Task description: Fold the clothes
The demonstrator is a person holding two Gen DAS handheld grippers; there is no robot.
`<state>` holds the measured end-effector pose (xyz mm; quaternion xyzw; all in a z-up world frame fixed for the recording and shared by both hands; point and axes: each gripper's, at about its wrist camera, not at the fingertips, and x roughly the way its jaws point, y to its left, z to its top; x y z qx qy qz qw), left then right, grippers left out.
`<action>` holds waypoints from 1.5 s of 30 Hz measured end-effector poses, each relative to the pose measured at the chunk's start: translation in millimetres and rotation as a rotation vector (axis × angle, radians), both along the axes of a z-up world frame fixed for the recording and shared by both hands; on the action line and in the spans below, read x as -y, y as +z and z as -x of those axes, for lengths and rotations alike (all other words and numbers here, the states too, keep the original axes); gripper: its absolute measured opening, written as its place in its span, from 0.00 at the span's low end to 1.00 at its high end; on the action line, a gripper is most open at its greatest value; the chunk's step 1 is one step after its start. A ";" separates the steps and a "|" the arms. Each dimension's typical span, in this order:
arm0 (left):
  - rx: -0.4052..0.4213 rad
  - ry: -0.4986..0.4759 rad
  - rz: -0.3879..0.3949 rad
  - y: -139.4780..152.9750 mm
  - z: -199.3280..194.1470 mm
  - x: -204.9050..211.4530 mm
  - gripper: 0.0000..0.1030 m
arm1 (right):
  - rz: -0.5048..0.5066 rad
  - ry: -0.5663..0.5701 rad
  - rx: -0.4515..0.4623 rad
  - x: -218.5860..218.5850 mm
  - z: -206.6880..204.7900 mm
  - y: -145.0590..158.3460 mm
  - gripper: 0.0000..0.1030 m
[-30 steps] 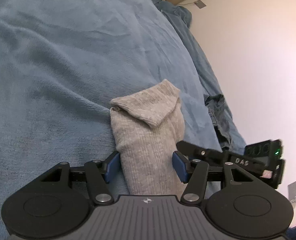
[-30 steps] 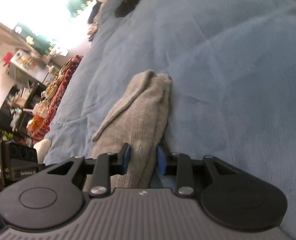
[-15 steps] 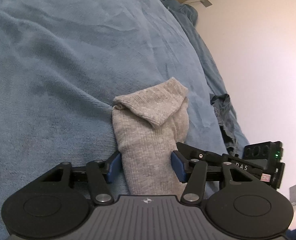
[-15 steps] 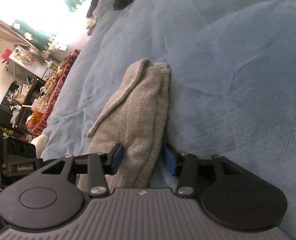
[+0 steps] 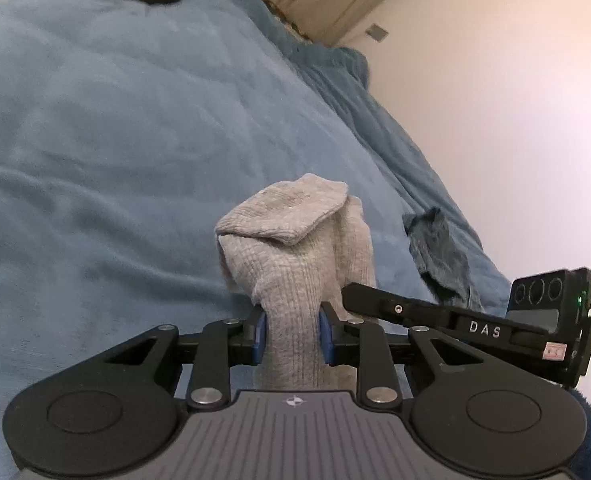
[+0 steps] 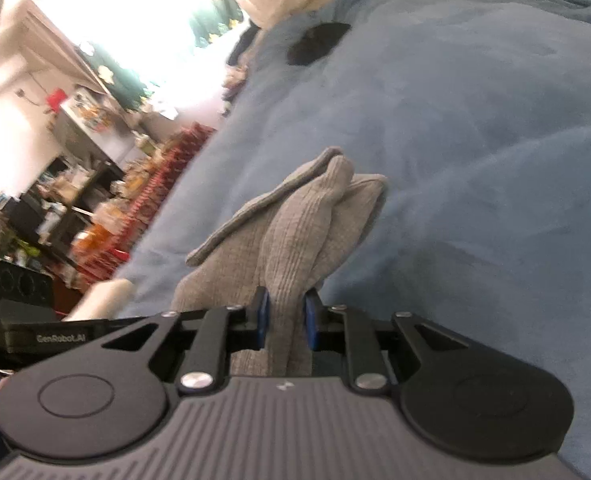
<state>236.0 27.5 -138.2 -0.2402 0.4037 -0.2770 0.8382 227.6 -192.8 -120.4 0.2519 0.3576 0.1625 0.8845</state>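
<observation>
Both sets of jaws have closed since a second ago: your left gripper (image 5: 290, 334) now pinches the near end of the grey sock (image 5: 295, 256), and your right gripper (image 6: 286, 322) clamps a bunched ridge of it. Its far end lies flopped over on the blue blanket (image 5: 115, 140), so this double grip likely lets you carry or double it.

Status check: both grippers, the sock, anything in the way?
Left gripper shut on grey sock. Right gripper shut on the same sock. Sock bunched, far end on blue blanket. Crumpled denim piece lies aside, not blocking.
</observation>
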 end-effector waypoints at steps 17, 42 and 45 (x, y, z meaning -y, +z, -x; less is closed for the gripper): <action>0.179 0.320 -0.152 113.6 85.4 -188.7 0.24 | -0.086 0.350 0.192 -195.5 -30.0 114.1 0.19; -0.124 0.479 -0.169 36.8 47.3 -379.0 0.24 | -0.102 0.441 -0.060 -425.4 -130.8 14.9 0.19; -0.159 0.483 -0.192 26.3 40.0 -378.0 0.25 | -0.101 0.435 -0.091 -428.1 -140.9 -6.6 0.20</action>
